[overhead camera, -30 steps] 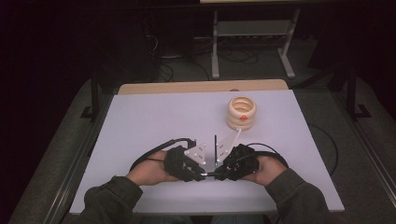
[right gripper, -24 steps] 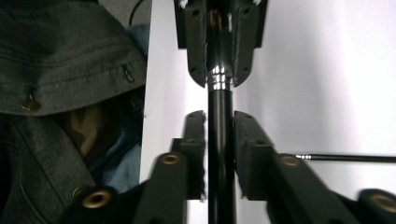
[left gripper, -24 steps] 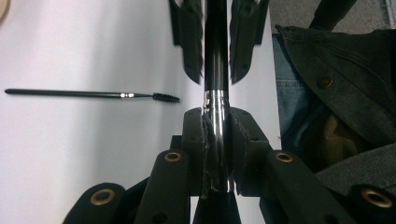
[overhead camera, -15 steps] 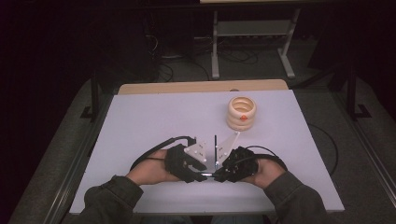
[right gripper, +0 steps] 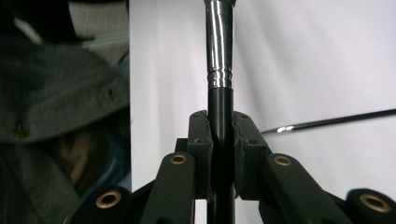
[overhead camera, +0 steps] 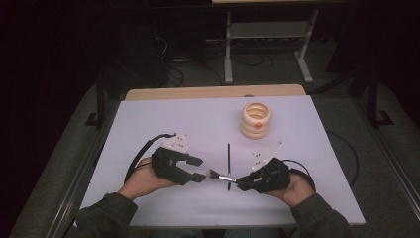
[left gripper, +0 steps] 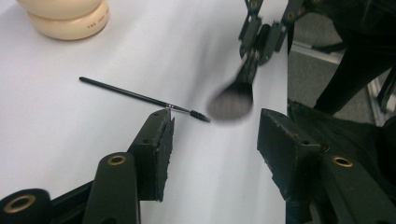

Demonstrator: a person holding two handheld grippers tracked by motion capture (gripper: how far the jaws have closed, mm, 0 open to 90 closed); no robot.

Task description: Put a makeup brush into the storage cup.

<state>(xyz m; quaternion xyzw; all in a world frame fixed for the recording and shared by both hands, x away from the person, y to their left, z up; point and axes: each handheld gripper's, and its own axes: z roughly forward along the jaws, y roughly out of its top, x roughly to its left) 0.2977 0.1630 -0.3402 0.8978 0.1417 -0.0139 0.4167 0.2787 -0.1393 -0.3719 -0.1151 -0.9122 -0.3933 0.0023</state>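
My right gripper (overhead camera: pixel 241 181) is shut on the black handle (right gripper: pixel 220 116) of a fluffy makeup brush (overhead camera: pixel 214 174), near the table's front edge. The brush's silver ferrule (right gripper: pixel 219 46) and dark bristles (left gripper: pixel 231 102) point toward my left gripper (overhead camera: pixel 199 176). That gripper is open (left gripper: pixel 217 120), its jaws on either side of the bristles and not touching them. A thin black wand brush (overhead camera: pixel 228 161) lies flat on the table between the two hands, its small tip (left gripper: pixel 198 115) close to the left jaw. In the right gripper view the wand (right gripper: pixel 336 120) lies just right of the jaws.
A stack of cream rings (overhead camera: pixel 256 119) stands at the back right of the white table (overhead camera: pixel 163 119); the stack (left gripper: pixel 65 18) is also in the left gripper view. A metal stand (overhead camera: pixel 267 34) and cables are on the floor beyond the far edge.
The two grippers were close together at the centre and have drawn apart. The left hand has shifted left, and the brush's bristles now show between them.
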